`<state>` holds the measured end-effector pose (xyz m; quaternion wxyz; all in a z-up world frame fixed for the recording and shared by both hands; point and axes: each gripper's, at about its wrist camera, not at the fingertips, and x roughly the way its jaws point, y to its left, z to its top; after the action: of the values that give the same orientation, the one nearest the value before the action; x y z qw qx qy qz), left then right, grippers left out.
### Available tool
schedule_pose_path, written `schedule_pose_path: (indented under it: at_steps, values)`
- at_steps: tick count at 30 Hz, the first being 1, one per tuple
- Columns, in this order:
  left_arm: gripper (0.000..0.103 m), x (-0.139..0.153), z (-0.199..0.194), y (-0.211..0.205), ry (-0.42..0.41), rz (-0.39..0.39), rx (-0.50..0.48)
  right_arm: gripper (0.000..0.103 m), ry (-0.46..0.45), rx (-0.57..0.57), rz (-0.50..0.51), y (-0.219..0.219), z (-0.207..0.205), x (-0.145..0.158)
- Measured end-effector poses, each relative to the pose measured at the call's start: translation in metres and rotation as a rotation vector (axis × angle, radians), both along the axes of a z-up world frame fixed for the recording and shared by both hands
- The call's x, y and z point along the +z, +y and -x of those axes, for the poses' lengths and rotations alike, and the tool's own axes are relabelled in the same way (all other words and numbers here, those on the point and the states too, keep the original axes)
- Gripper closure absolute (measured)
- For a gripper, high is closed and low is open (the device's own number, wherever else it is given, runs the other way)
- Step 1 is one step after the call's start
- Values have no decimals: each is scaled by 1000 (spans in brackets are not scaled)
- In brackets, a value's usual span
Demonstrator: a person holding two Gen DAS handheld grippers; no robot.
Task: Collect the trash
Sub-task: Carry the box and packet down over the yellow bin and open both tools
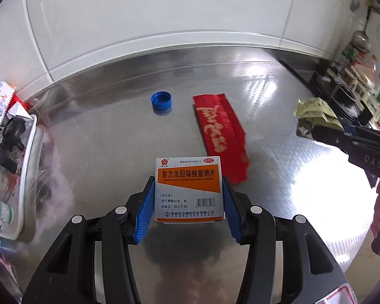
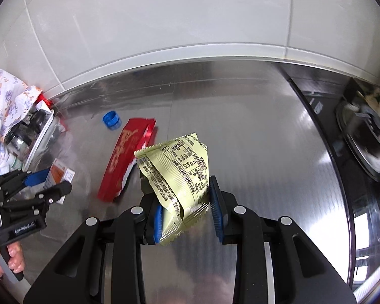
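My left gripper (image 1: 188, 181) is shut on a white and orange medicine box (image 1: 190, 190), its blue pads pressing both sides, lifted above the steel counter (image 1: 101, 139). In the right wrist view my right gripper (image 2: 182, 192) is shut on a crumpled pale green wrapper (image 2: 177, 174), also off the counter. A red wrapper (image 1: 220, 134) lies flat ahead, with a blue bottle cap (image 1: 161, 100) to its left. From the left wrist view the right gripper (image 1: 314, 129) holds the green wrapper (image 1: 314, 114) at the right edge. The left gripper (image 2: 50, 179) with the box (image 2: 59, 174) shows low left.
A white tray (image 1: 27, 167) full of jars and packets stands at the counter's left end, floral cloth (image 2: 5, 96) beside it. A tiled wall (image 1: 164, 12) backs the counter. A black stove (image 2: 364, 136) lies to the right. A hand (image 2: 12, 253) grips the left handle.
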<state>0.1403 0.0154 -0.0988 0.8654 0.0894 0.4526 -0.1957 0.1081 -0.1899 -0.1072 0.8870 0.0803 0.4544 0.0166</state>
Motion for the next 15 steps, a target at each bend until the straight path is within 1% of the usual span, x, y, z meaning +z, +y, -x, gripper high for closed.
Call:
schedule_pose_path:
  at_steps: [5,9,15]
  values:
    - [53,9,29,3,-10,21,0,70,-13,-2,-11,1,39,7]
    - [53,12,58,1,-24,17,1,70,-28,8,-22,2,65,10]
    - [53,14,106,-6,-39,7,10,70,-50,34,-37,-3,118,18]
